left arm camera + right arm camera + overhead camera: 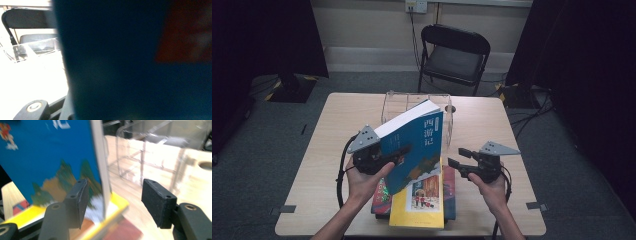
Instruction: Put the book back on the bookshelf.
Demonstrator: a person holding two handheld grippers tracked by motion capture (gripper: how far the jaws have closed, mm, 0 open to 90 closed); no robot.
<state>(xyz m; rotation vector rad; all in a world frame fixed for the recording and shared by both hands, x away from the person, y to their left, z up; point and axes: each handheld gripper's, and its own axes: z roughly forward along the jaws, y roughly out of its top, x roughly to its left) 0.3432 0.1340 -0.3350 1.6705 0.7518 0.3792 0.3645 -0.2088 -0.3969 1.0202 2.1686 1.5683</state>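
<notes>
Blue book (414,145), clenched in the left tool (398,151), tilts upright at frame centre (likely bound for the clear rack (398,102)), right tool (460,157) released.

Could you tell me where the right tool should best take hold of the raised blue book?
Probably its free lower right edge, approached from the right. The blue book is tilted up above the stack, held by the left tool. The right tool is open beside that edge.
</notes>
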